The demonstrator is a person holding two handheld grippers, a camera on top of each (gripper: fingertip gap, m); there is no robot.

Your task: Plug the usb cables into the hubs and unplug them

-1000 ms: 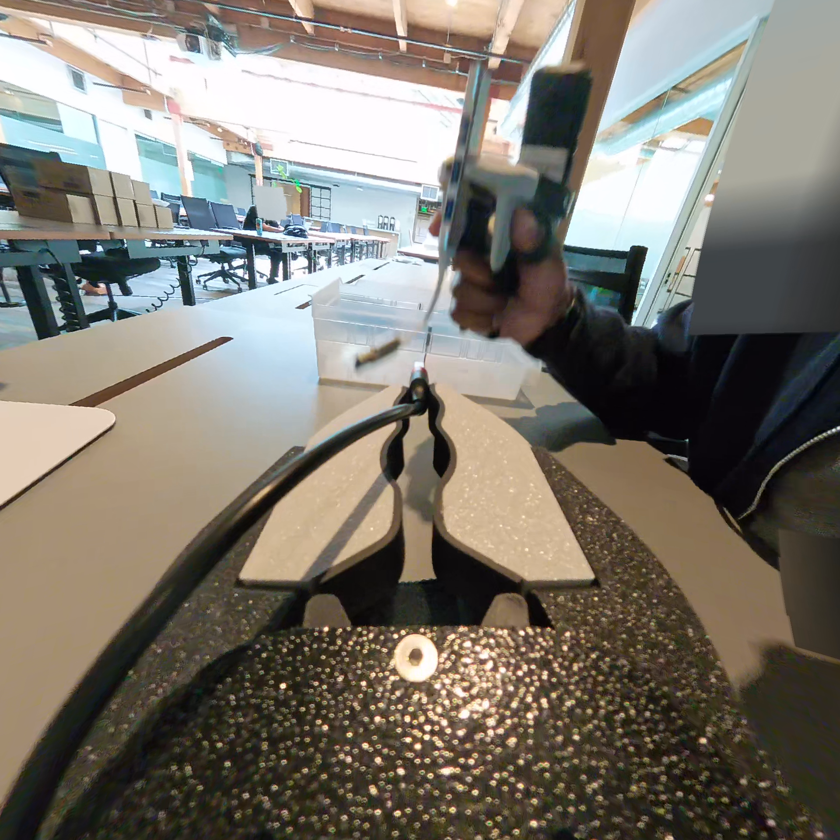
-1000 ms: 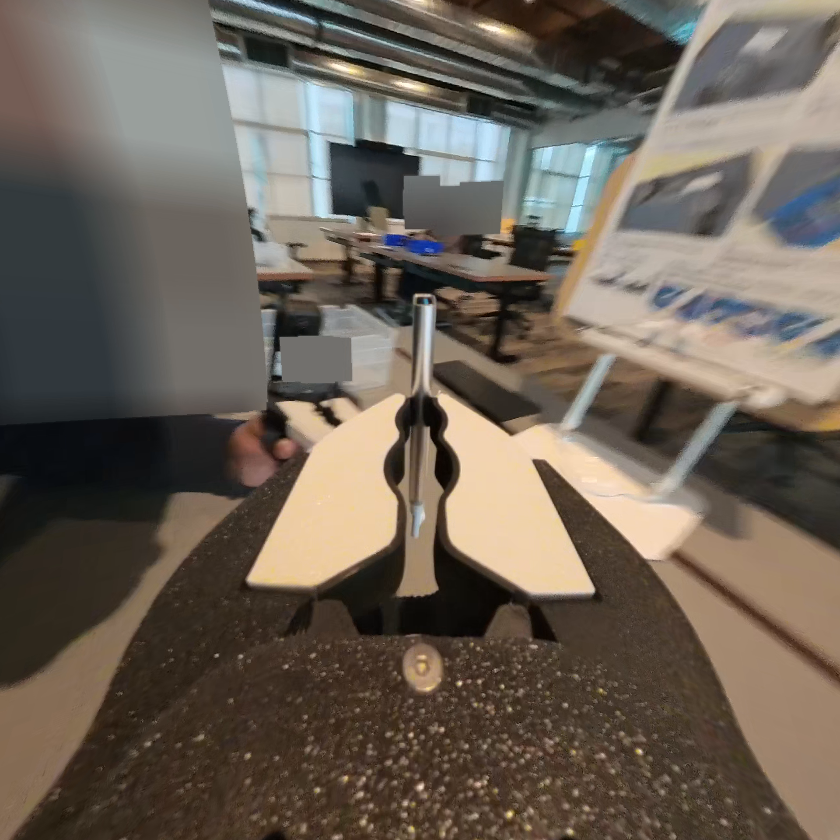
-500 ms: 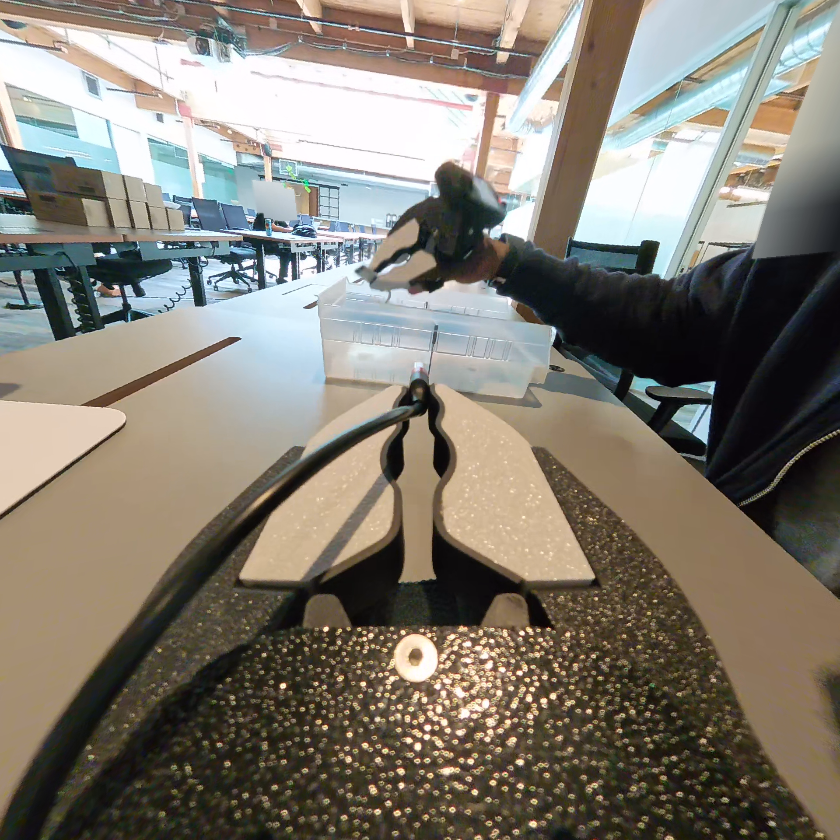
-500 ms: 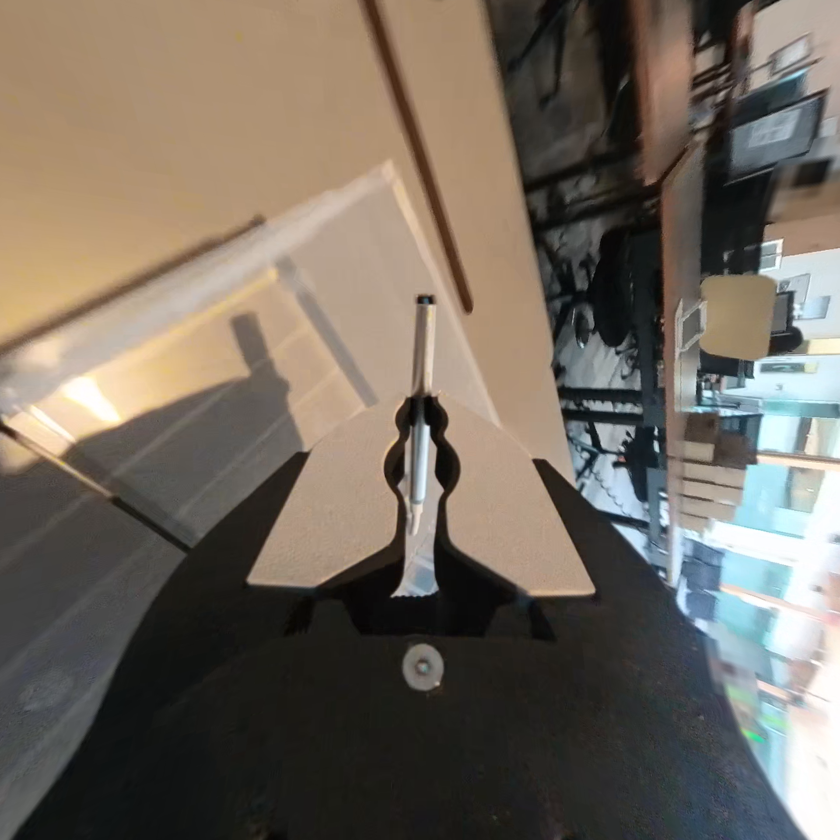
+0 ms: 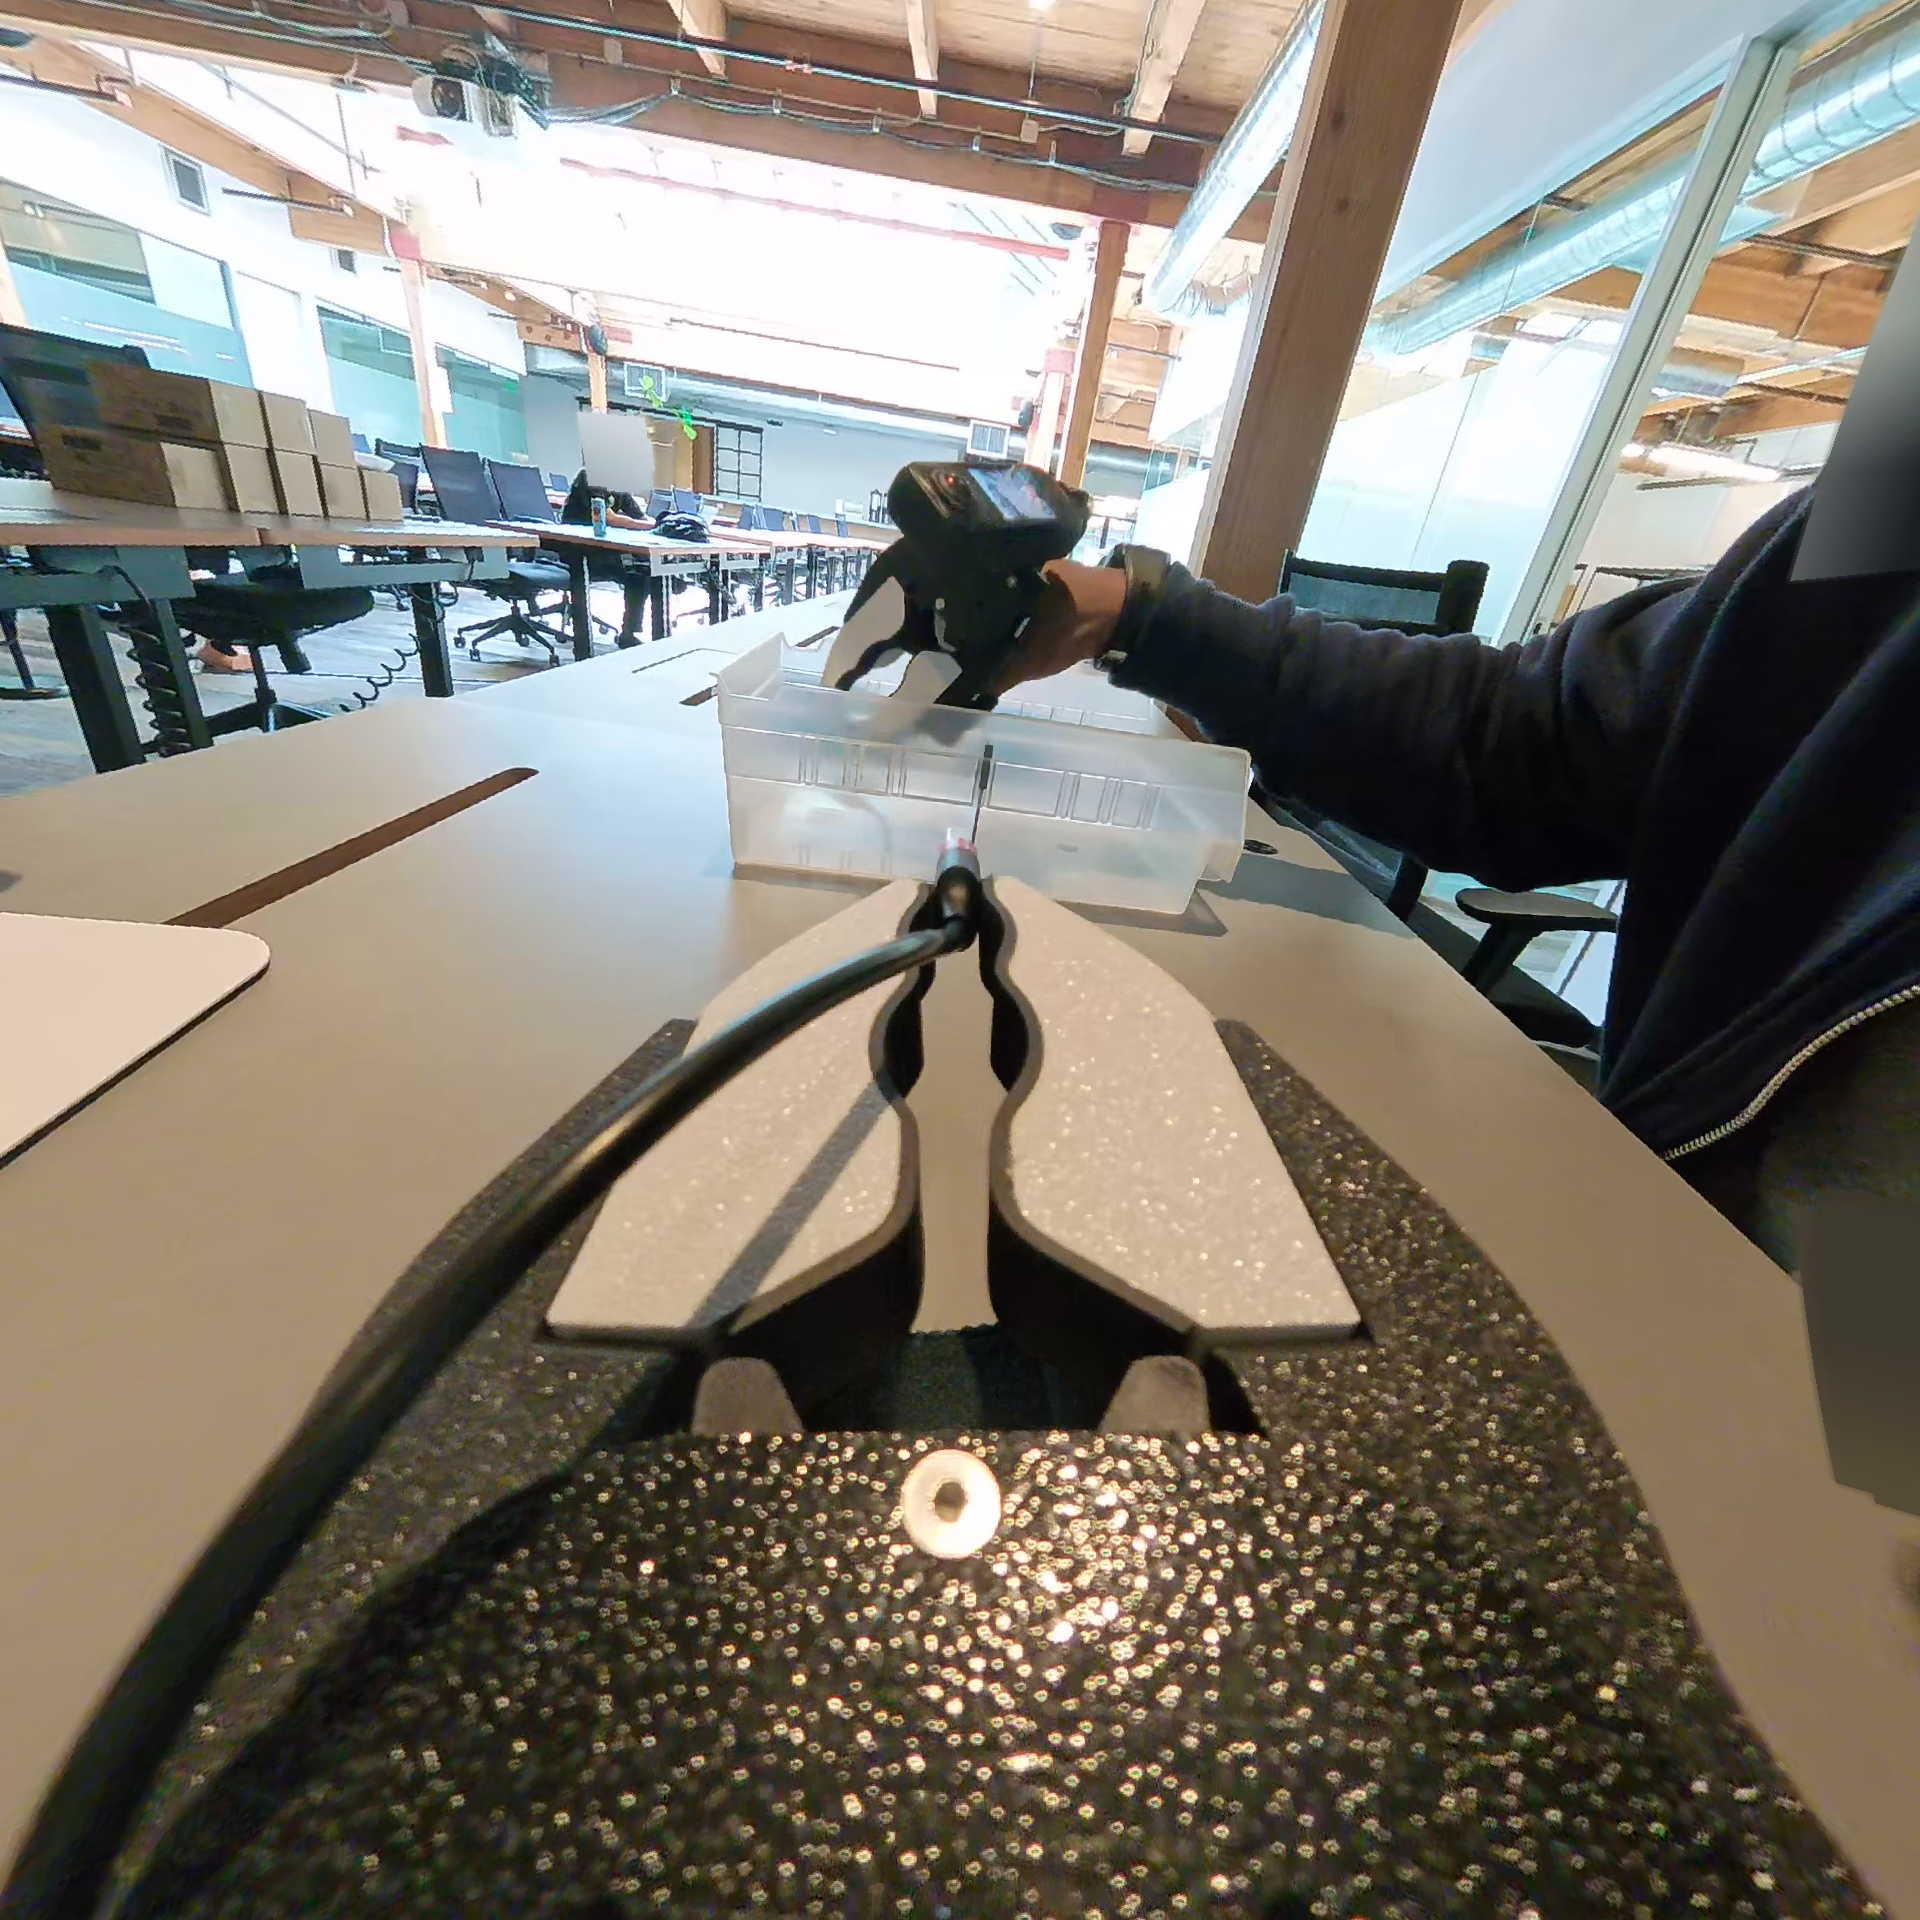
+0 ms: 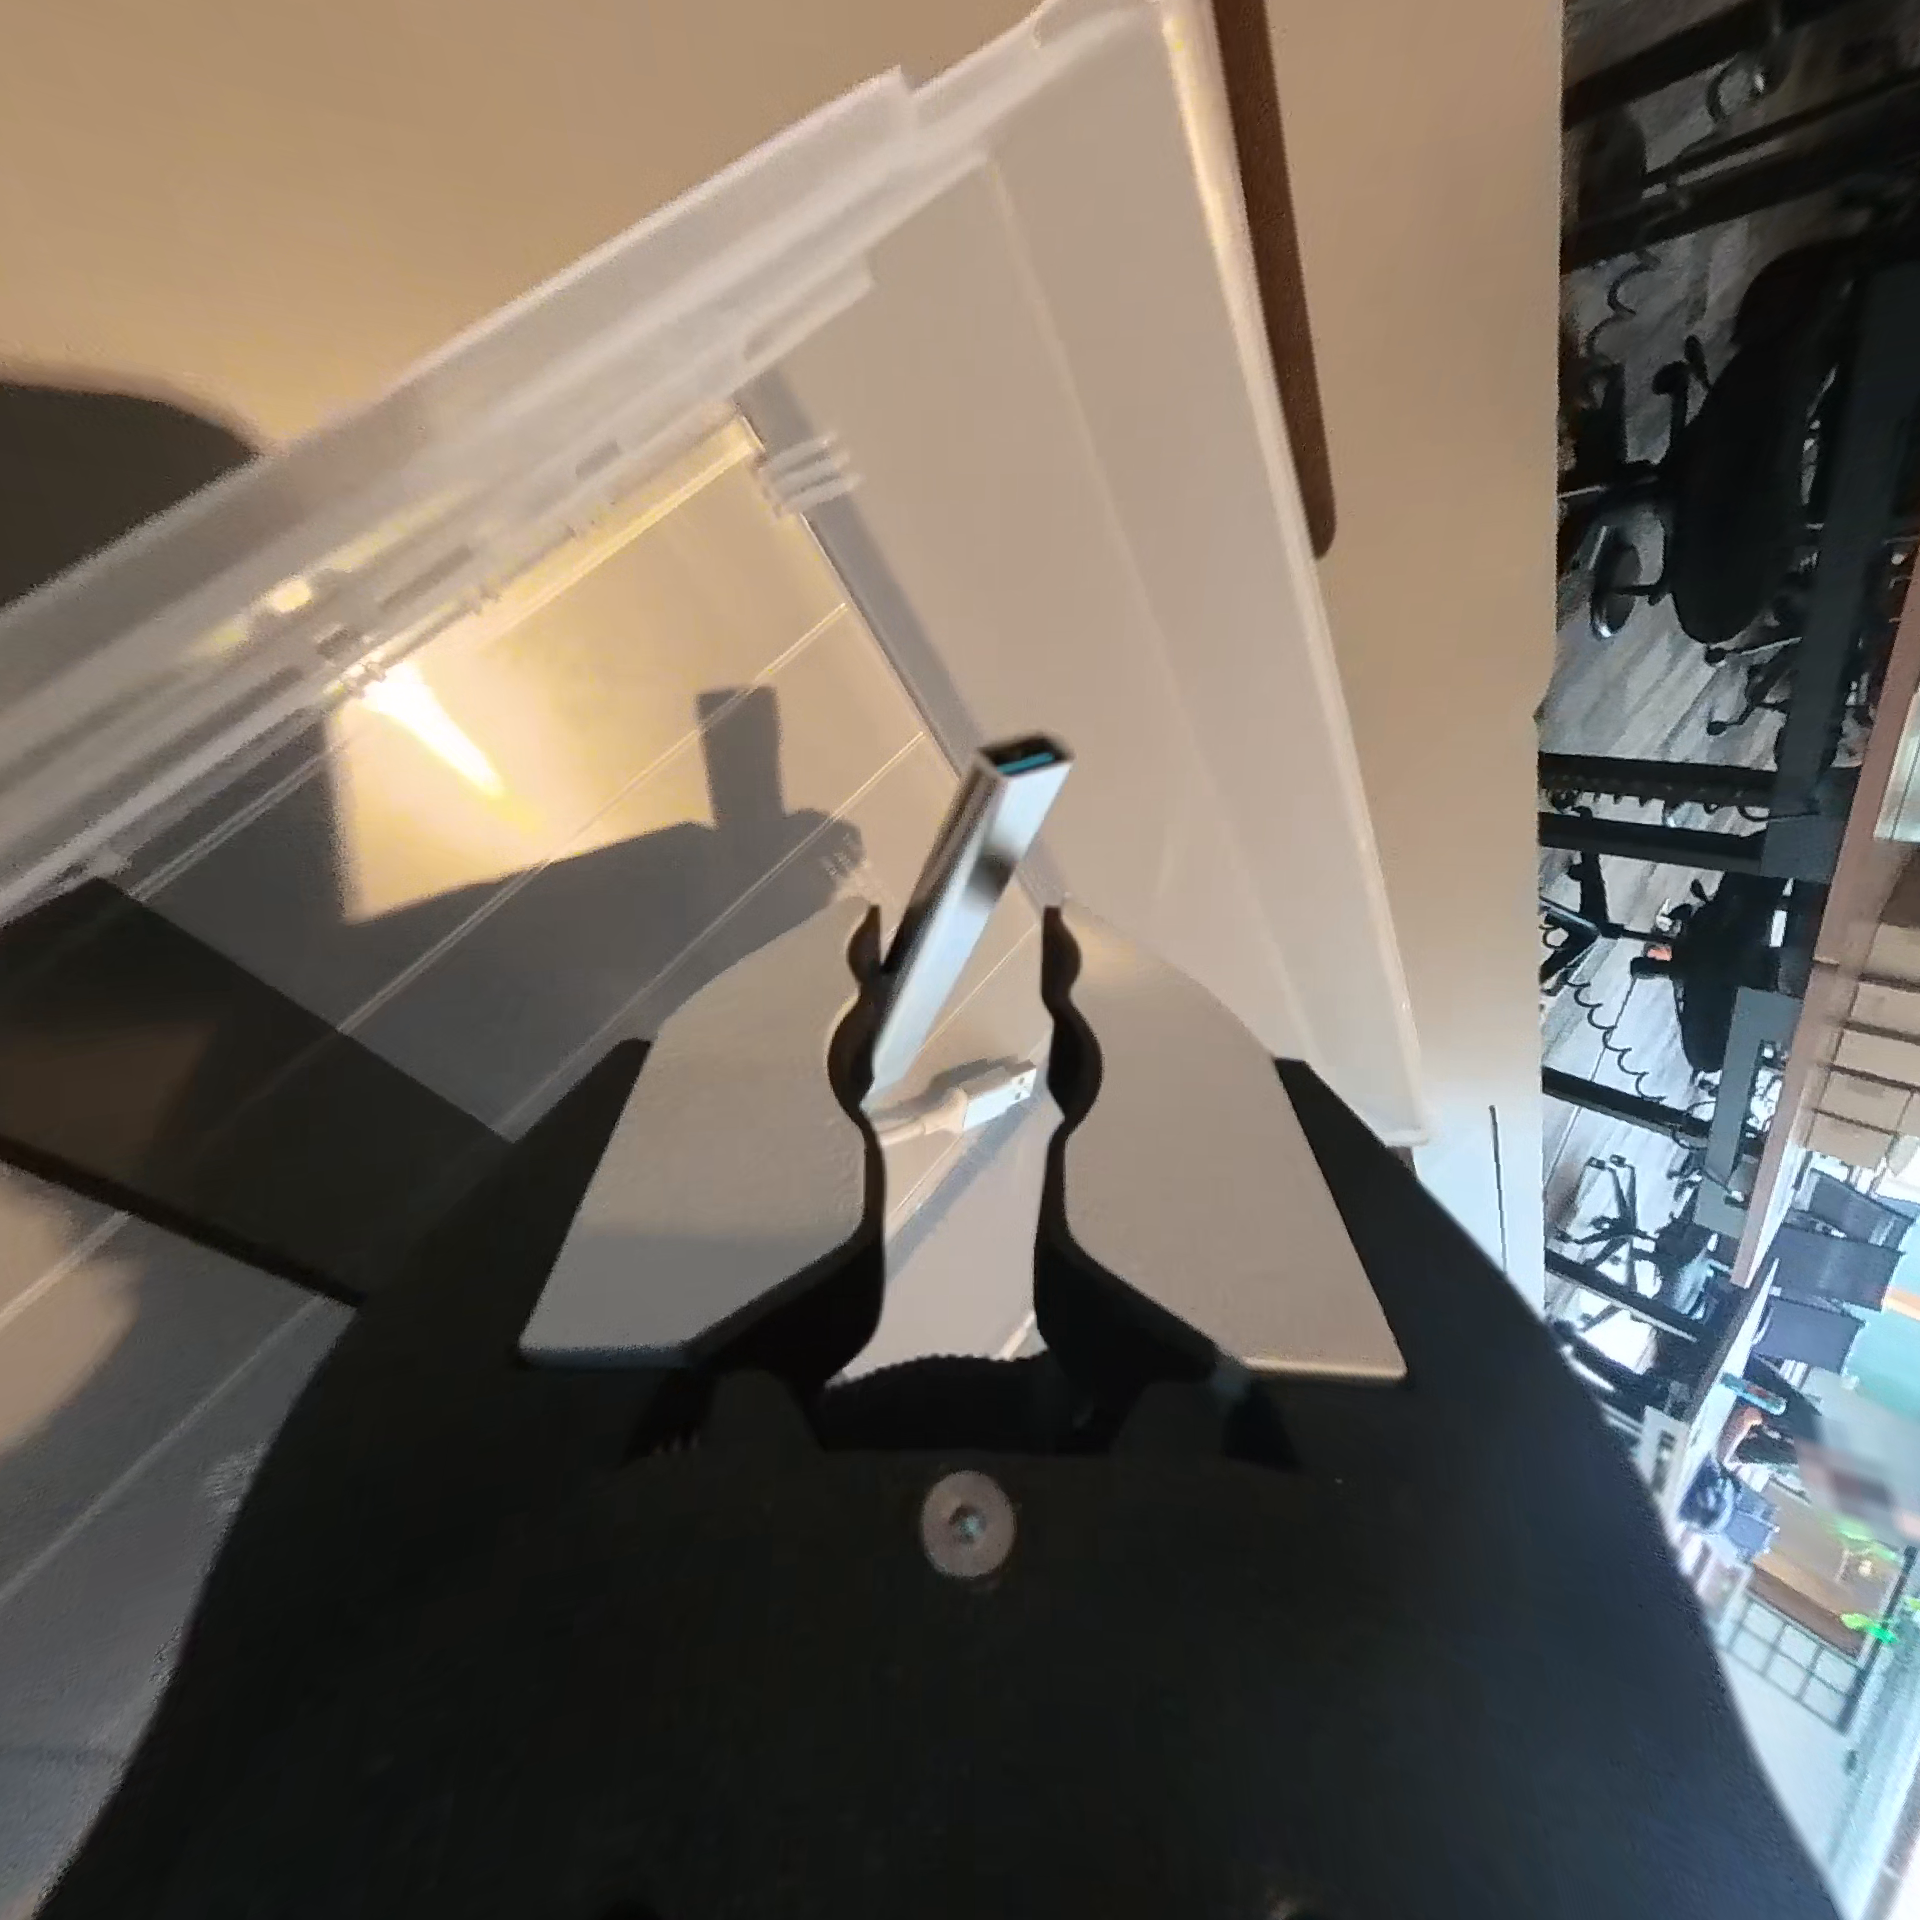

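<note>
Left tongs (image 5: pixel 961 902): your left tongs are closed at the tips on a black cable (image 5: pixel 623 1101). They hold it just behind its plug, low over the grey tabletop (image 5: pixel 436 997).
Black cable: it runs from the tips back over the left finger and leaves the picture at the lower left. Its thin plug end (image 5: pixel 982 790) points forward, toward the clear bin.
White pad (image 5: pixel 94 1008): it lies flat on the tabletop at your left, well apart from the tongs.
Clear bin (image 5: pixel 1101 821): a transparent plastic box on the tabletop, just ahead of the left tongs.
Right tongs (image 5: pixel 883 665): seen from the left wrist view, your right hand (image 5: pixel 1060 623) holds them tilted down over the far left part of the bin.
Right tongs, own view (image 6: pixel 961 920): the fingers stand clearly apart. The silver hub (image 6: pixel 966 894) sits in the gap, tilted, and it leans near the left finger (image 6: pixel 717 1164). I cannot tell if it touches this finger.
Silver hub: it is a slim metal bar with a blue port at its far end, above the inside of the bin. A short white cable with a silver plug (image 6: pixel 971 1091) hangs at its near end, between the two fingers.
Far room: rows of desks and black office chairs (image 5: pixel 509 613), brown boxes (image 5: pixel 208 447) stacked at the left, and a wooden column (image 5: pixel 1299 301) behind the bin.
</note>
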